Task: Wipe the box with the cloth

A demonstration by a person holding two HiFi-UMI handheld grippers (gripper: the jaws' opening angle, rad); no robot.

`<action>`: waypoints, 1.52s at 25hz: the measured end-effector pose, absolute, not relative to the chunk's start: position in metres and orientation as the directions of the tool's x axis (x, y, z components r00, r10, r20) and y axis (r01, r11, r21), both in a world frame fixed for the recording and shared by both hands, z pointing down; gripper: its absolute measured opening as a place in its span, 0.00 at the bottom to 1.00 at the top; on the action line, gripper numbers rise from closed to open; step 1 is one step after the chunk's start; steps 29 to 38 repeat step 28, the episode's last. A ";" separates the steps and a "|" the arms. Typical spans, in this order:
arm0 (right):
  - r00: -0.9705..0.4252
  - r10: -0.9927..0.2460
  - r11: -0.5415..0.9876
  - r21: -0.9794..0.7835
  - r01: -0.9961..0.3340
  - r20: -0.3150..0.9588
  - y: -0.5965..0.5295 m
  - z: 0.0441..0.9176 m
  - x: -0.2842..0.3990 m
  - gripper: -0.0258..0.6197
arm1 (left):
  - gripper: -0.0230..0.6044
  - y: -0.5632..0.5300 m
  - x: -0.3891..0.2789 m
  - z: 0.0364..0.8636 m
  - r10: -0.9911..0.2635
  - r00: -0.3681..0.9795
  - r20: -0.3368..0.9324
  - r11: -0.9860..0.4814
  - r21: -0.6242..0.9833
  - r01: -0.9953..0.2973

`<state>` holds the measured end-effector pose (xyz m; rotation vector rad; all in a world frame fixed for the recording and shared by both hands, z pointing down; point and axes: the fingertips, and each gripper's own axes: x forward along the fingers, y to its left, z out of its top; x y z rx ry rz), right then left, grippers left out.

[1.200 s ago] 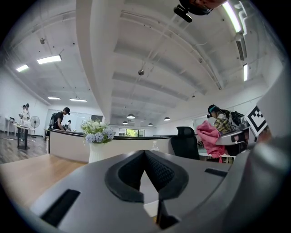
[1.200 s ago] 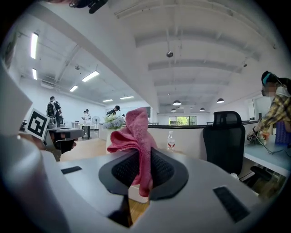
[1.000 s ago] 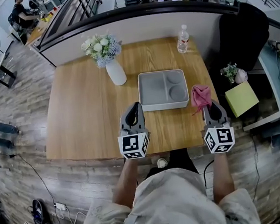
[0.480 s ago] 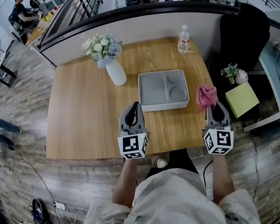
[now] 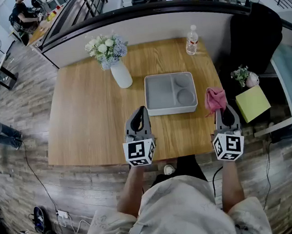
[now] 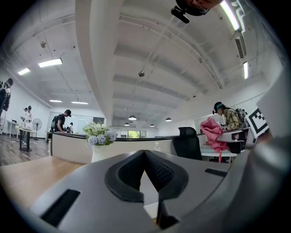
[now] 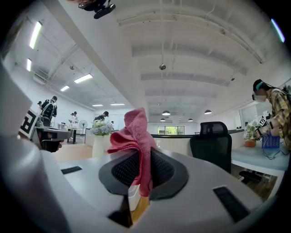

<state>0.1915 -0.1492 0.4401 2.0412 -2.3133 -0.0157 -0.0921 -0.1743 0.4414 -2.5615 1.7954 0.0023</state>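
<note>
Right gripper [image 7: 138, 169] is clamped on the pink cloth [image 7: 136, 132], which is held up just beside the right edge of the grey box [image 5: 156, 94] on the table [image 5: 84, 126]. No contact can be made out. Wiping is judged not yet begun — the whole box is left. Left gripper [image 6: 144, 169] is closed on nothing and held low near the front edge, pointed toward the box.

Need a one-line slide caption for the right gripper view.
Right hand-held gripper shut on a pink cloth, with a vase of flowers and a black office chair behind.
</note>
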 end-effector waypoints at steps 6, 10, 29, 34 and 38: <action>-0.131 -0.991 0.133 0.057 -0.989 0.033 -0.150 0.436 0.192 0.14 | 0.05 -0.174 -0.091 0.440 -0.940 0.340 -0.012 -0.340 -0.008 -0.940; -0.138 -0.990 0.140 0.066 -0.988 0.034 -0.151 0.436 0.188 0.14 | 0.05 -0.174 -0.094 0.440 -0.942 0.335 -0.012 -0.335 -0.006 -0.942; -0.152 -0.987 0.155 0.082 -0.984 0.043 -0.154 0.433 0.187 0.14 | 0.05 -0.173 -0.093 0.440 -0.945 0.327 -0.008 -0.327 0.005 -0.945; -0.152 -0.987 0.155 0.082 -0.984 0.043 -0.154 0.433 0.187 0.14 | 0.05 -0.173 -0.093 0.440 -0.945 0.327 -0.008 -0.327 0.005 -0.945; -0.152 -0.987 0.155 0.082 -0.984 0.043 -0.154 0.433 0.187 0.14 | 0.05 -0.173 -0.093 0.440 -0.945 0.327 -0.008 -0.327 0.005 -0.945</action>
